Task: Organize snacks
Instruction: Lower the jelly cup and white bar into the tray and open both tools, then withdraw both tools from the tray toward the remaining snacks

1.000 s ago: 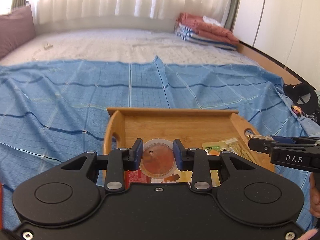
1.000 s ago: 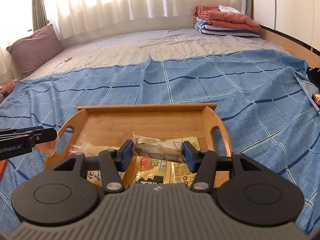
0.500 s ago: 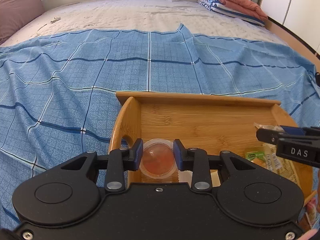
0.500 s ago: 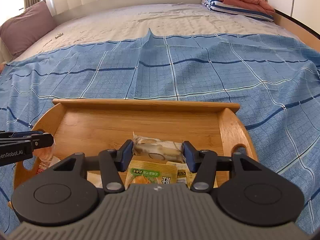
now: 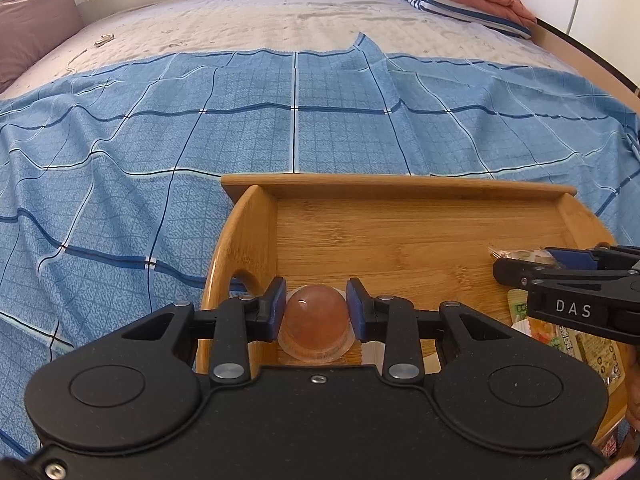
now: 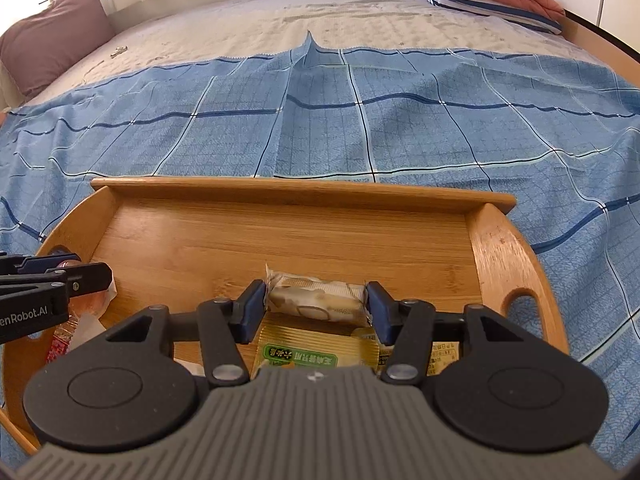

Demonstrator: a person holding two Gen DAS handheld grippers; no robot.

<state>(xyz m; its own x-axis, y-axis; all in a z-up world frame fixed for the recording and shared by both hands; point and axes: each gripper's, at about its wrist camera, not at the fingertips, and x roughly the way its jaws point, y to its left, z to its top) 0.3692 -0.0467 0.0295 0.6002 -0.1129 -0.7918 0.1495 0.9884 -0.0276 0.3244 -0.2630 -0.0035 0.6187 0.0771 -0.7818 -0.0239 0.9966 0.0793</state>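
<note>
Through my left wrist camera, a wooden tray point(image 5: 400, 240) sits on a blue checked cloth point(image 5: 160, 160) spread over the bed point(image 5: 280, 16). Most of the tray's floor is bare; a few snack packets point(image 5: 592, 344) lie at its near right corner. My left gripper point(image 5: 316, 312) is over the tray's near left end, beside the handle cut-out. Its jaws are drawn in close and pinch a small clear cup of orange jelly point(image 5: 316, 320), one blue pad pressed to each side of it. I cannot tell whether the cup rests on the tray floor or hangs just above it. My right gripper point(image 5: 532, 266) reaches in from the right edge of this view, with a pale wrapper between its tips.

Through my right wrist camera, the same tray point(image 6: 280, 240) fills the middle, its far half bare. My right gripper point(image 6: 316, 308) has its jaws partly apart and closed on a pale wrapped snack bar point(image 6: 316, 300), gripping it by its two ends. Under and just behind the bar lies a yellow packet with a green label point(image 6: 304, 356), with another printed packet point(image 6: 444, 354) beside it. At the left edge my left gripper point(image 6: 86, 274) shows over the tray's left end, the jelly cup point(image 6: 96, 300) just visible under its tips, above a red-printed wrapper point(image 6: 60, 344).
</note>
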